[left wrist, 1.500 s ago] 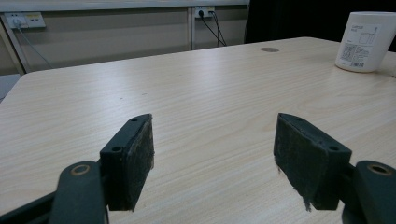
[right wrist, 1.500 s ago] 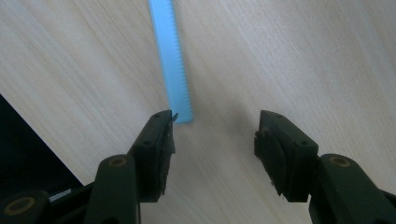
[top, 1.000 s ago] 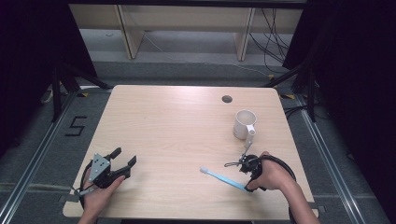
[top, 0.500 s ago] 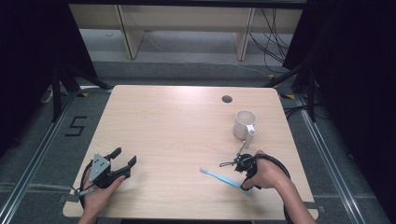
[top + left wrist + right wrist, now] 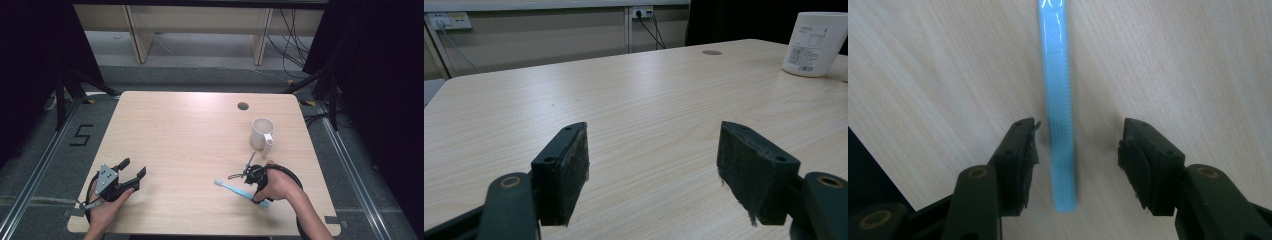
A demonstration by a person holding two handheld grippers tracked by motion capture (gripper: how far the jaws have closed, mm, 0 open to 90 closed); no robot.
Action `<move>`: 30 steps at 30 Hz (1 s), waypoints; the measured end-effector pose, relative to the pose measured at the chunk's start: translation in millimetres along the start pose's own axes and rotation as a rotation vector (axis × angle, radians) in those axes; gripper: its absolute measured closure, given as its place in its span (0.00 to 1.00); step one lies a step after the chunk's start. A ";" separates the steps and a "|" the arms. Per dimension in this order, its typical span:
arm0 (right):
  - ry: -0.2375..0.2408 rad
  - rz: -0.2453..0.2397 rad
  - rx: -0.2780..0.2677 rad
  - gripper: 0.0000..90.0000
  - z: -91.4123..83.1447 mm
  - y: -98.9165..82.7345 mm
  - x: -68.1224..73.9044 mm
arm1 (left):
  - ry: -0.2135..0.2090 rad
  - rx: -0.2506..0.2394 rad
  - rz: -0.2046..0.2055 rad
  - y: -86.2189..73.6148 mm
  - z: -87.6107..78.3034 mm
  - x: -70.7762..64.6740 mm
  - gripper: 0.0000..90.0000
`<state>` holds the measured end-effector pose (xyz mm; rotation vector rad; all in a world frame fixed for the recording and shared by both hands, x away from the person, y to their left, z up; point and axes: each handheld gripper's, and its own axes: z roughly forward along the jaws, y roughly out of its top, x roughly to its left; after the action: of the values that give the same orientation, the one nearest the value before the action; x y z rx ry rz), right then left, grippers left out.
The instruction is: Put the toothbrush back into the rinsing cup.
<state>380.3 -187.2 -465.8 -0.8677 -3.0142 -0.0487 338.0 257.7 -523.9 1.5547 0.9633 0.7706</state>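
Straddling the blue toothbrush (image 5: 1058, 125), the right tongs (image 5: 1078, 160) point down at the bench (image 5: 190, 130) with their jaws spread, one on each side of the handle and neither pad touching it; in the right gripper view the handle lies flat on the wood, nearer the left jaw, with its end between the jaws. In the high view the right tongs (image 5: 248, 173) sit under the right hand (image 5: 277, 186) near the front right of the bench, and the toothbrush (image 5: 235, 189) extends from under the hand toward the bench centre, its white head at the far end. The left tongs (image 5: 654, 160) are also spread, holding nothing, their jaws low over bare wood. In the high view the left tongs (image 5: 132, 172) are held by the left hand (image 5: 107, 207) near the front left corner, well apart from the toothbrush. A white mug (image 5: 262, 133) stands upright on the right half of the bench, beyond the right hand; the left gripper view shows a printed label on its side (image 5: 814, 44). A round cable hole (image 5: 243, 106) lies near the far edge of the bench.
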 end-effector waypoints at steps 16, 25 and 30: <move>0.022 -0.035 0.020 0.61 6.0 15.0 -1.9 | -0.003 0.000 -0.002 0.0 -0.1 0.3 0.32; 0.025 -0.043 0.018 0.67 7.0 21.2 -1.5 | -0.003 -0.001 -0.002 0.0 -0.1 0.3 0.32; 0.027 -0.074 0.007 0.71 8.1 26.1 -1.4 | -0.003 -0.001 -0.003 -0.1 -0.2 0.4 0.32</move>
<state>395.4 -165.6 -473.2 -0.7480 -3.0188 -0.0490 337.9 258.1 -524.0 1.5528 0.9623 0.7667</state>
